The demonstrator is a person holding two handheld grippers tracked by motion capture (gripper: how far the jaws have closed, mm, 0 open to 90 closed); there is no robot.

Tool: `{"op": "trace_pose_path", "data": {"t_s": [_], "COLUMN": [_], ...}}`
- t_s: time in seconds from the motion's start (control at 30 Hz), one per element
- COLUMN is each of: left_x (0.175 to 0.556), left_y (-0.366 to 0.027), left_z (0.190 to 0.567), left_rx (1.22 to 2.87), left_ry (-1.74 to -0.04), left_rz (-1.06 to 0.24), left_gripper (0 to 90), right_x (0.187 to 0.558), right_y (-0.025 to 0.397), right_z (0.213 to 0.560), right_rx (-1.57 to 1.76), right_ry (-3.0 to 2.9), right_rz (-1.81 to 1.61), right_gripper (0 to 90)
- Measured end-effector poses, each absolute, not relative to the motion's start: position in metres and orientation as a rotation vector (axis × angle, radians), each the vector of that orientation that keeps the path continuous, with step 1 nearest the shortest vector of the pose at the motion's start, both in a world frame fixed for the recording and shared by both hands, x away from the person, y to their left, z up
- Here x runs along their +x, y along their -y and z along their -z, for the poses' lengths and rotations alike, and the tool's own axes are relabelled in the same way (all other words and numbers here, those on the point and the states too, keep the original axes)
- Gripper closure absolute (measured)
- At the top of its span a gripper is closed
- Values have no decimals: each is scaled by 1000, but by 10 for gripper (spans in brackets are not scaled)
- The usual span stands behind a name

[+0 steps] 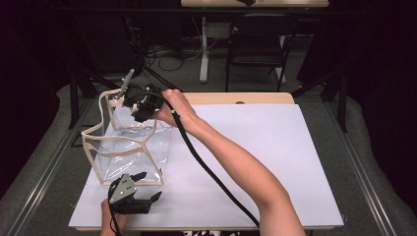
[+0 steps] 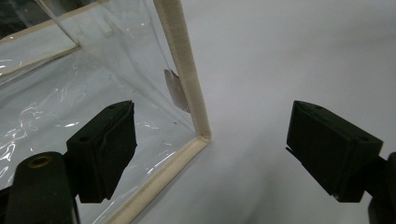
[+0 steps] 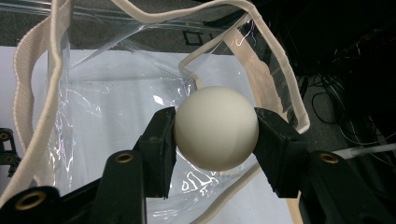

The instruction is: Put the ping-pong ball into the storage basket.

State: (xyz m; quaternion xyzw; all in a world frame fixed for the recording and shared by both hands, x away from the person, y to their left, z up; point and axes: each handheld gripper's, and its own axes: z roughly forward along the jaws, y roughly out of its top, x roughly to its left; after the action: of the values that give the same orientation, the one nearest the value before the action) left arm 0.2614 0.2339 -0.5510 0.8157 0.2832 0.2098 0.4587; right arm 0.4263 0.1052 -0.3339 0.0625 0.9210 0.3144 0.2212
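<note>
A clear plastic bag (image 1: 129, 152) with cream fabric trim stands open on the white table cover at the left. My right gripper (image 1: 139, 104) hovers over the bag's far rim, shut on a white ball (image 3: 216, 128) that hangs above the bag's open mouth (image 3: 140, 107). My left gripper (image 1: 147, 187) sits near the table's front edge, open, with nothing between its jaws. Its two pads straddle the bag's near bottom corner (image 2: 201, 136), one pad (image 2: 105, 149) in front of the clear wall, the other (image 2: 331, 149) over bare cover.
The white cover (image 1: 255, 147) spreads to the right of the bag. A black cable (image 1: 206, 169) trails from the right gripper along the forearm. Beyond the table stand a dark chair (image 1: 258, 42) and a desk leg (image 1: 203, 49) among floor cables.
</note>
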Motion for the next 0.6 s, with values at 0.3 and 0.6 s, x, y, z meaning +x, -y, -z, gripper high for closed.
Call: {"op": "trace_pose_path", "data": {"t_s": [0.3,0.6], "left_x": [261,261], "left_y": [-234,-234], "left_z": [551,551], "left_rx": [2009,2010], "left_ry": [-697,-695], "left_rz": [-518,-518], "left_gripper": [161,161], "right_x": [426,426], "right_y": [-109,-111], "right_z": [339,345], "right_rx": [172,164], "right_ry": [-2566,-2584], "right_rz": [-852,-838], "right_gripper": [508,507]}}
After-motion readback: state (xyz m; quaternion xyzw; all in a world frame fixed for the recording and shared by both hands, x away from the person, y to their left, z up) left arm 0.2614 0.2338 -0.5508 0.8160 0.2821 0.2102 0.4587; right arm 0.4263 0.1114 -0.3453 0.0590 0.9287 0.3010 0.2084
